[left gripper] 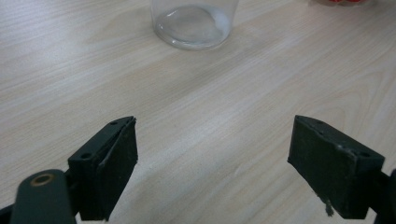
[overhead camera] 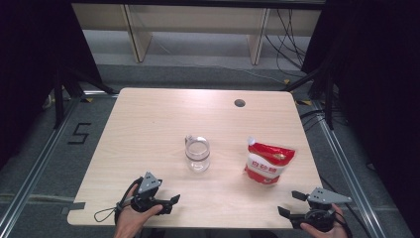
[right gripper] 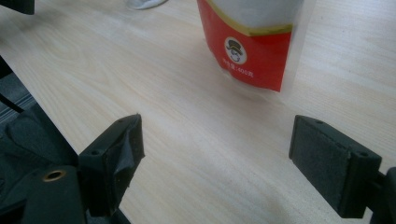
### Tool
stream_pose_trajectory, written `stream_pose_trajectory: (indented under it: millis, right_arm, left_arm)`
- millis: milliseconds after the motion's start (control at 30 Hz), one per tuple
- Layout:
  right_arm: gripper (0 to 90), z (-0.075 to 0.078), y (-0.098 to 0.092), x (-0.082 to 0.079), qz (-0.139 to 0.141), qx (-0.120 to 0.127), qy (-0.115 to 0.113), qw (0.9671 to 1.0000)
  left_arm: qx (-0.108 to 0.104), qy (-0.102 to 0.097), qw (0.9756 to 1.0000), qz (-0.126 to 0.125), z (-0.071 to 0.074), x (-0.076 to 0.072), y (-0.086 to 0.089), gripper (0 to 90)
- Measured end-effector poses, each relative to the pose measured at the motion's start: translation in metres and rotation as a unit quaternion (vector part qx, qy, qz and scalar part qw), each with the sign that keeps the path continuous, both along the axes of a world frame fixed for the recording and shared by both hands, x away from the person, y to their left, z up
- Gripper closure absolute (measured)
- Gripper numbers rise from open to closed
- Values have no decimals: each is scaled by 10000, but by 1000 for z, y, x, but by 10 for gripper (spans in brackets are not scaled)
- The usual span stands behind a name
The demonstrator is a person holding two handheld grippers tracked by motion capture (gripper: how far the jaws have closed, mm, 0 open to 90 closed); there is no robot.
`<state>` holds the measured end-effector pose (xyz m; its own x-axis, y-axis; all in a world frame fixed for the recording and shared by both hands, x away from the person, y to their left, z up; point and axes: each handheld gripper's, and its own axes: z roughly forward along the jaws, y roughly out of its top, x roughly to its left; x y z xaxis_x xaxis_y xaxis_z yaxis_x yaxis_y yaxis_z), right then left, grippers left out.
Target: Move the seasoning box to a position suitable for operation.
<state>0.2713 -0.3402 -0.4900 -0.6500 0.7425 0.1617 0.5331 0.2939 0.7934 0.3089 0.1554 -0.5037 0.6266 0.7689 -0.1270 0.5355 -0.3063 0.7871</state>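
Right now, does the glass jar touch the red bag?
Apart. The high view shows bare table between the glass jar and the red bag.

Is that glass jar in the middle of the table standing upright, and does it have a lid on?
Upright and lidless: the glass jar stands on its base on the table, its open mouth facing up.

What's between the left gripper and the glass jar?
Nothing: bare table from the open left gripper to the glass jar, seen in the left gripper view.

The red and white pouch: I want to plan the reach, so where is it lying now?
In the high view the red and white plastic pouch lies flat on the right of the wooden table, right of the clear glass jar, ahead of the right gripper.
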Motion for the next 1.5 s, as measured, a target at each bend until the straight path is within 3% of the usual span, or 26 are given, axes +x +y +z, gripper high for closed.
stream_pose_trajectory:
  millis: [167, 200, 233, 267, 400, 433, 567, 600, 633, 733, 767, 867, 967, 1033, 1067, 1133, 1167, 1267, 1333, 1400, 1433, 1500]
  right_arm:
    - [186, 0, 0, 1, 51, -63, -85, 9999]
    - [185, 0, -1, 1, 46, -65, -92, 9999]
    - [185, 0, -1, 1, 46, -65, -92, 9999]
    - [186, 0, 0, 0, 34, 2, 17, 10000]
    - [186, 0, 0, 0, -13, -2, 58, 10000]
    - [186, 1, 1, -3, -89, 59, 193, 9998]
    - [187, -1, -1, 0, -66, 4, 1, 10000]
    - [188, -2, -2, 2, 17, 0, -33, 10000]
    - [188, -1, 0, -1, -86, 56, 122, 9999]
    - [189, -1, -1, 0, -78, 52, 124, 9999]
    - [190, -2, -3, 3, 20, -3, -15, 10000]
    - [190, -2, -3, 2, -26, 26, -1, 10000]
    - [191, -2, -3, 2, 12, 34, -2, 10000]
    - [192, -2, -2, 0, -30, 59, 111, 9999]
    - [192, -3, -3, 2, -12, -35, -13, 10000]
    - [192, -2, -3, -1, -52, 34, 117, 9999]
    - [192, -3, -4, 0, -58, 10, 39, 10000]
    - [192, -2, -4, -2, -142, 79, 117, 9998]
    - [192, -2, -6, 1, -68, -45, -107, 9999]
    - [194, -1, -2, -2, -158, 49, 152, 9997]
    - [195, -2, -4, 0, -32, -50, -29, 10000]
    - [195, -1, -3, -2, -100, 16, 142, 9998]
  left_arm:
    - [-26, -74, 10000, -24, 3, 4, 3, 153]
    - [-236, -66, 9997, 55, 4, 8, 3, 156]
    - [-236, -66, 9997, 55, 4, 8, 3, 165]
    - [-184, -11, 9998, 32, 5, 8, 4, 165]
    - [-398, -53, 9991, 164, 9, 12, 5, 195]
    - [-374, -60, 9992, 138, 11, 13, 6, 203]
    - [-487, -71, 9986, 215, 18, 15, 8, 221]
    - [-461, -69, 9988, 131, 19, 17, 10, 228]
    - [-497, -75, 9985, 213, 20, 17, 9, 232]
    - [-560, -93, 9981, 229, 24, 22, 9, 240]
    - [-564, -74, 9981, 232, 26, 23, 9, 247]
    - [-604, -155, 9979, 157, 31, 30, 8, 265]
    - [-633, -111, 9978, 173, 36, 37, 4, 279]
    - [-666, -109, 9977, 117, 40, 42, 3, 313]
    - [-644, -141, 9978, 87, 42, 44, 3, 331]
    - [-684, -156, 9975, 128, 46, 48, 2, 377]
    - [-633, -223, 9977, -2, 49, 52, 3, 405]
    - [-611, -308, 9976, -118, 56, 58, 2, 496]
    - [-574, -382, 9975, -168, 60, 61, 2, 570]
    - [-624, -432, 9969, -193, 64, 65, 0, 627]
    - [-601, -469, 9969, -198, 65, 67, -1, 655]
    - [-591, -523, 9967, -162, 69, 71, -4, 694]
